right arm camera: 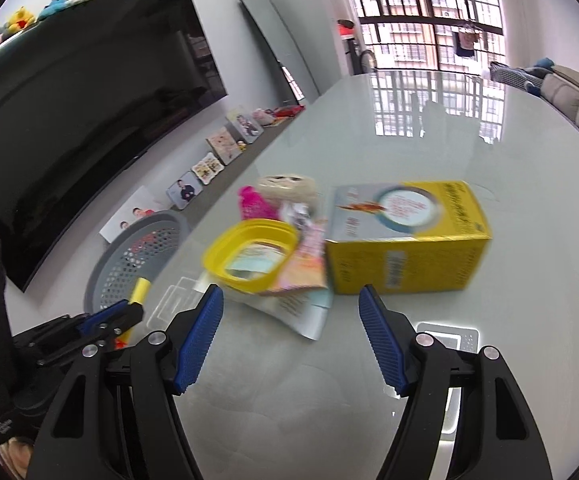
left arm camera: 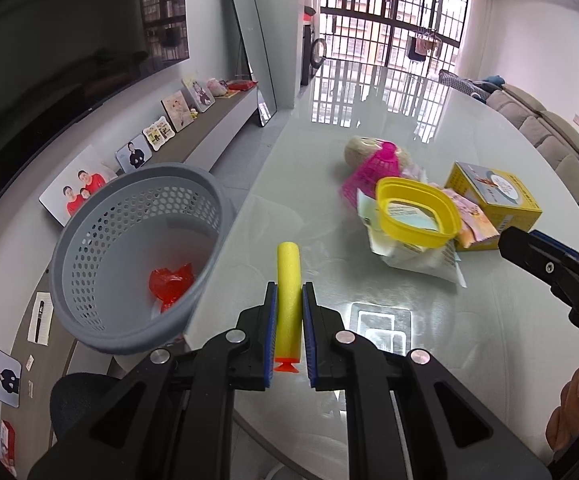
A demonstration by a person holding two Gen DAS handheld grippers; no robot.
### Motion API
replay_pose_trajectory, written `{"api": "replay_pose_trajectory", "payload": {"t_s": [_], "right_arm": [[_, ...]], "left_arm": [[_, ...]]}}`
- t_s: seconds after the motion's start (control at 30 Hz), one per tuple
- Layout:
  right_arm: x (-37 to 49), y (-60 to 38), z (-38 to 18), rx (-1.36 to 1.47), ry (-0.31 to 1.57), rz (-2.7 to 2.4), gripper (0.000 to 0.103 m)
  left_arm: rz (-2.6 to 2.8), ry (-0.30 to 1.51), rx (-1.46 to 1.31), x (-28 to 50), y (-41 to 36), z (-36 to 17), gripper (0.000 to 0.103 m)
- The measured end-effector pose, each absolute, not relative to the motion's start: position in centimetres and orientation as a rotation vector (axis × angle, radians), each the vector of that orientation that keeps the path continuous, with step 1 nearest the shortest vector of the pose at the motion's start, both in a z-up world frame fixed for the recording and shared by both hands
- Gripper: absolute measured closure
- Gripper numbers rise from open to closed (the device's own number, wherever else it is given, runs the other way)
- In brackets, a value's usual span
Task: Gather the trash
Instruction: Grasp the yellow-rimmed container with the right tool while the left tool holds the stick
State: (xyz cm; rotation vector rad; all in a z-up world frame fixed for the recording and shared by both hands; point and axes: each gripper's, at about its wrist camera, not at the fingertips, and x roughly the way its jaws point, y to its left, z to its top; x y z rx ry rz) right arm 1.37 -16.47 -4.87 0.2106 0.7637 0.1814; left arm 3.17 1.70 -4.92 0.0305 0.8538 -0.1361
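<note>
Left wrist view first: the left tongs [left arm camera: 289, 308] are clamped tight on a yellow foam dart with an orange suction tip [left arm camera: 288, 300], blue pads pressing it from both sides, the yellow shaft poking out ahead and the orange tip sitting back between the pads. Dart and tongs are up off the glossy pale glass table [left arm camera: 329, 140], close to its left edge. Just beyond that edge, to the left, sits the grey perforated plastic basket [left arm camera: 129, 216], and there's a crumpled red wrapper [left arm camera: 170, 285] lying in the bottom of it. Off to the right on the table, the trash pile: a yellow plastic oval ring-shaped lid [left arm camera: 417, 212] resting on top of a white printed paper packet [left arm camera: 421, 256], a pink plastic mesh piece [left arm camera: 369, 172] behind it, a beige rounded plush-like thing [left arm camera: 363, 148] further back, and a yellow cardboard box with a printed top [left arm camera: 493, 196] touching the pile's right side. Over to the right wrist view: the right tongs [right arm camera: 291, 336] stand well open, blue ribbed pads wide apart with nothing between them, hanging above bare table just short of the pile. The packet's corner and the box lie directly ahead of them. The left tongs show at lower left here, dart in their grip, in front of the basket.
</note>
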Motion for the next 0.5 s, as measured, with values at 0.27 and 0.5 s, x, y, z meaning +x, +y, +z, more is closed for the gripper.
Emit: {"api": "replay_pose_trajectory", "payload": {"t_s": [0.27,0.5], "right_arm": [[5.7,-12.2,-5.5,0.224,0.812,0.194,0.036],[7.9,-9.6,-6.5,0.175,0.870,0.091,0.036]], "left_arm": [[-0.139,0.850,-0.014,4.7,5.3,-5.5,0.090],[-0.142,0.864,-0.061,5.5,7.4,-6.5,0.090]]}}
